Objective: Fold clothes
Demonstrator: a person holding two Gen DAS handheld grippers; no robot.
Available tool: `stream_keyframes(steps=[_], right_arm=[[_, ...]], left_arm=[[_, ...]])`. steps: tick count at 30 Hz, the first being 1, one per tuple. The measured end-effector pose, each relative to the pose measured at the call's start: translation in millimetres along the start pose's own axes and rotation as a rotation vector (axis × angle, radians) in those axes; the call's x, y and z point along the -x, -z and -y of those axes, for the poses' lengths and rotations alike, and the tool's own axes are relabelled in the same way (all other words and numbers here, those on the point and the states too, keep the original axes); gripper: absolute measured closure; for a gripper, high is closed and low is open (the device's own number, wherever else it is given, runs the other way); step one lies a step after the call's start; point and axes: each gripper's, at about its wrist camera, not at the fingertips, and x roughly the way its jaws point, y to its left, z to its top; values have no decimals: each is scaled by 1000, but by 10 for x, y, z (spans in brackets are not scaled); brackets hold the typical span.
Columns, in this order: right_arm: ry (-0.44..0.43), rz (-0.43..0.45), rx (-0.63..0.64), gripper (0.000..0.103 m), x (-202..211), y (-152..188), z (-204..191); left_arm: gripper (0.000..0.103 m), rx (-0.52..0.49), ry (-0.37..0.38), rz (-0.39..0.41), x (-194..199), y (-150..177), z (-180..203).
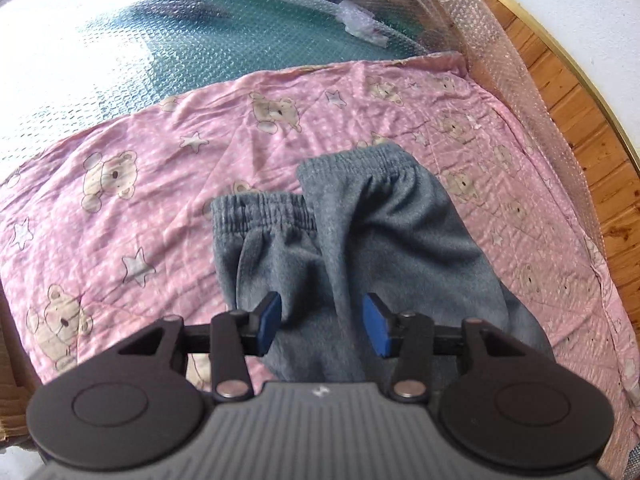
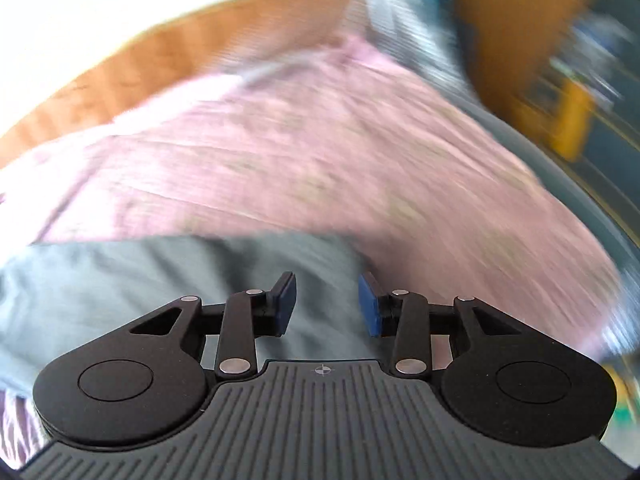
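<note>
No brand, label or readable writing is showing in either view; the only marking is a bear-and-star print on the pink sheet [image 1: 132,208]. You are holding the left gripper [image 1: 322,326] tilted steeply downward at lower centre of the left wrist view, its blue pads [image 1: 269,322] standing partly apart with nothing clamped, hanging over the grey sweatpants [image 1: 372,248]. Those sweatpants are lying folded on the sheet at centre frame, their elastic waistband doubled toward the top. In the blurred right wrist view, you are angling the right gripper [image 2: 327,306] downward, jaws partly apart and gripping nothing, over grey fabric at lower left.
</note>
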Motion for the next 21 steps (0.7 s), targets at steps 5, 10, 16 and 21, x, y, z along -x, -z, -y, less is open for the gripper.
stream_keyframes(steps=[5,10,16,21], right_arm=[[-82,-189,69,68,-517,231,14],[8,-240,61,103,-440,385,339],[266,-145,104,54,-226,-48,-221],[254,-87,166,49,-31,-268,-1458]], left_arm=[[56,-30,16,3,184,164,-48],[55,37,50,25,168,11,-483],[55,-84,41,38,-205,-347,-752],[46,-216,85,23,-595,-651,-779]])
